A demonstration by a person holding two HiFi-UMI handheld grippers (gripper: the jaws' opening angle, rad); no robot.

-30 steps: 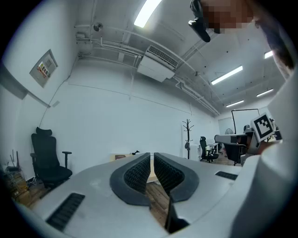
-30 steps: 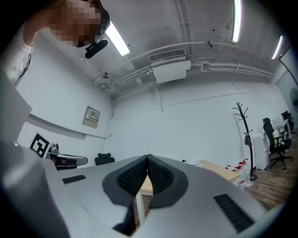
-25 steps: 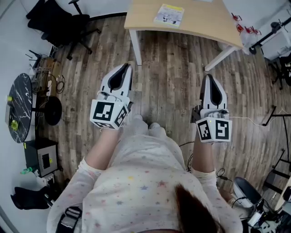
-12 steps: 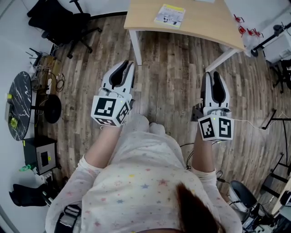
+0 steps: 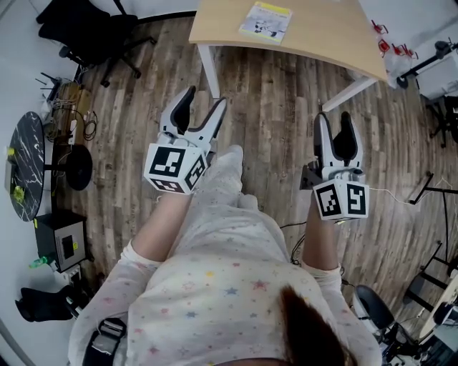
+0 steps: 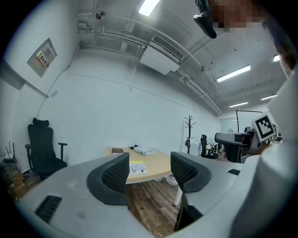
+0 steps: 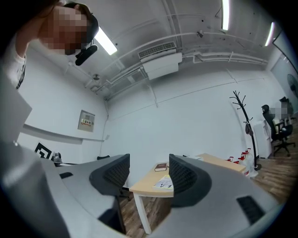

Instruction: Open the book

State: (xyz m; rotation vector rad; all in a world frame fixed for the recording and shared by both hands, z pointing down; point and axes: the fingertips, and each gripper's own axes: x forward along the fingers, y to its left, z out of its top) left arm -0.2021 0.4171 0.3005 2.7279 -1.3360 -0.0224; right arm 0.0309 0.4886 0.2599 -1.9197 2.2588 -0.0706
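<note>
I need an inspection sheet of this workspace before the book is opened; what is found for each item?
Surface: light wooden table, ahead of both grippers.
Job's things: dark red book and yellow-white booklet lie on it, untouched.
Clutter: flat white box on the table.
Grippers: left gripper jaws have just been opening, nothing between; right gripper open, empty.
Cables: tangle beside round black marble table; white cable on floor.
Surroundings: black office chair, wooden plank floor.

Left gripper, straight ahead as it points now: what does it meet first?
Nothing close: open floor, then probably the wooden table near its front edge, by the booklet; height is hard to judge. The left gripper, its jaws just opened, holds nothing.
</note>
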